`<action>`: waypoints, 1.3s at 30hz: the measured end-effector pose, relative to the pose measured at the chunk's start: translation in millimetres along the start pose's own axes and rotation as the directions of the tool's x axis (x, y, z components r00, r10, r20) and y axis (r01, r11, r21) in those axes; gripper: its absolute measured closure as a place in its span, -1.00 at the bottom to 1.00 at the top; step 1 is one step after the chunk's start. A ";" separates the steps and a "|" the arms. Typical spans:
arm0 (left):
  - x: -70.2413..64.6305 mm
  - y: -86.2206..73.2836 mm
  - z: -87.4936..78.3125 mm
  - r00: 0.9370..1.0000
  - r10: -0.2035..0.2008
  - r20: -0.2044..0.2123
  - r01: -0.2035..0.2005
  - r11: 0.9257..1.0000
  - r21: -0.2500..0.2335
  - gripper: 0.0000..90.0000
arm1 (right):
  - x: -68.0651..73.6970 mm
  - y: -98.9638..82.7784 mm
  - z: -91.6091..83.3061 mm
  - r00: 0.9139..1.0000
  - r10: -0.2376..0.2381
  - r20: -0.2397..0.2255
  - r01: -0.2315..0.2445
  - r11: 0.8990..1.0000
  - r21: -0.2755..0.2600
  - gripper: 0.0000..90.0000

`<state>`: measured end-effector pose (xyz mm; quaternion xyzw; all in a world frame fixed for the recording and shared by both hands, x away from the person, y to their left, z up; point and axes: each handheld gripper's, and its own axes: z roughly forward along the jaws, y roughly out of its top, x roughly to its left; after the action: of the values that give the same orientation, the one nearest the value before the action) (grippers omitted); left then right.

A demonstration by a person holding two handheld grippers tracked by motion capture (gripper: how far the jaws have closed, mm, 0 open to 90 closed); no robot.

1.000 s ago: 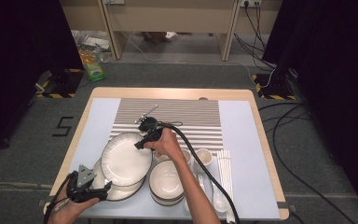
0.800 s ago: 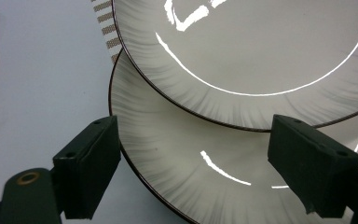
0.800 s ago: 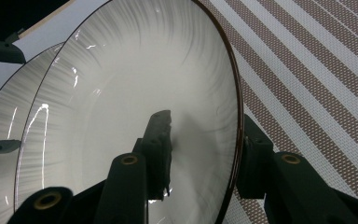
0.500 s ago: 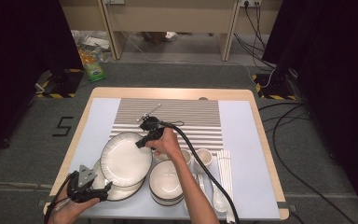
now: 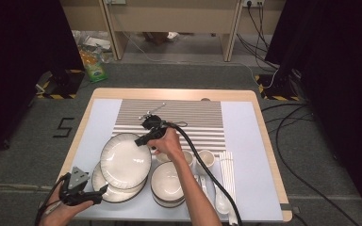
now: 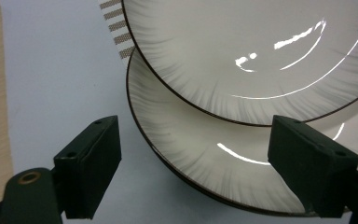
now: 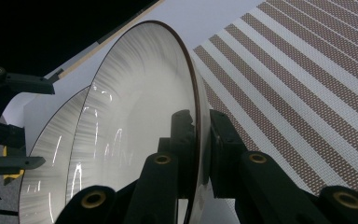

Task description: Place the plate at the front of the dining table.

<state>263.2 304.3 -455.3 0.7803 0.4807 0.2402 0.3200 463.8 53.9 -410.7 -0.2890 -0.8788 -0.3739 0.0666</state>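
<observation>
Two large white plates with dark rims are stacked at the table's front left. My right gripper [image 5: 143, 140] [image 7: 199, 154] is shut on the far rim of the top plate [image 5: 125, 161] [image 7: 135, 126]; its jaws have just been closing with that rim between them. The top plate lies shifted back from the lower plate [image 5: 107, 192] [image 6: 200, 149]. My left gripper [image 5: 101, 190] [image 6: 200, 163] stands open at the lower plate's front left edge, its pads [image 6: 93, 168] apart from the plate, with the top plate [image 6: 261, 51] beyond.
Stacked bowls [image 5: 167, 184] sit right of the plates, beside two cups [image 5: 206, 157], white spoons [image 5: 219, 200] and chopsticks [image 5: 227, 165]. A brown-striped mat [image 5: 188, 117] covers the table's far middle. The table's front edge [image 5: 179, 219] runs close by my left hand.
Both hands keep their places. No shift of the plates shows in the high view.
</observation>
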 end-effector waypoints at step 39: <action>36.1 -26.3 -19.0 0.988 -0.073 0.133 0.058 0.992 0.112 -0.64 | 8.8 17.1 -10.2 1.000 0.008 -0.008 -0.009 0.999 -0.047 0.78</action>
<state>249.8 350.8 -459.2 0.7947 0.4953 0.1494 0.3174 465.1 60.3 -390.0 -0.2928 -0.8682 -0.3954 0.0646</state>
